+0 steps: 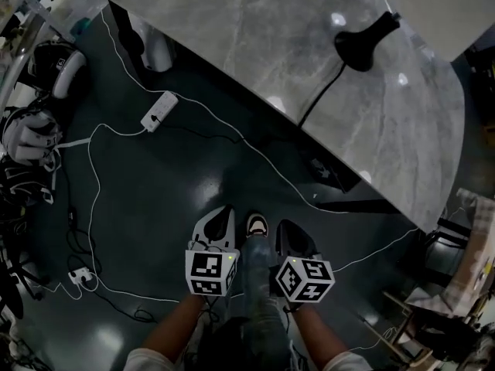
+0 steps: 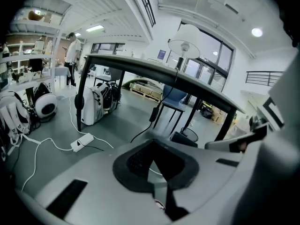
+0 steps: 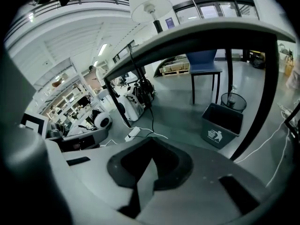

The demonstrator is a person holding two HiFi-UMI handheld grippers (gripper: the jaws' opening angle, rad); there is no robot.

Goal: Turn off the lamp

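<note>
The lamp stands on the grey marble table [image 1: 255,29]. From the head view I see its black base [image 1: 357,46] and a black cord running off the table edge. The left gripper view shows the white shade [image 2: 183,42] above the tabletop [image 2: 140,68]. It also shows in the right gripper view, where the shade [image 3: 149,3] is at the top. My left gripper [image 1: 223,224] and right gripper [image 1: 292,236] hang side by side low over the dark floor, well short of the table. Both are shut and hold nothing, left gripper [image 2: 157,172] and right gripper [image 3: 144,172].
A white power strip [image 1: 158,110] with white cables lies on the floor under the table's near edge. Bags and helmets [image 1: 31,130] crowd the left. A grey bin [image 3: 224,120] and a blue chair [image 3: 204,62] stand beyond the table. My shoe [image 1: 257,224] shows between the grippers.
</note>
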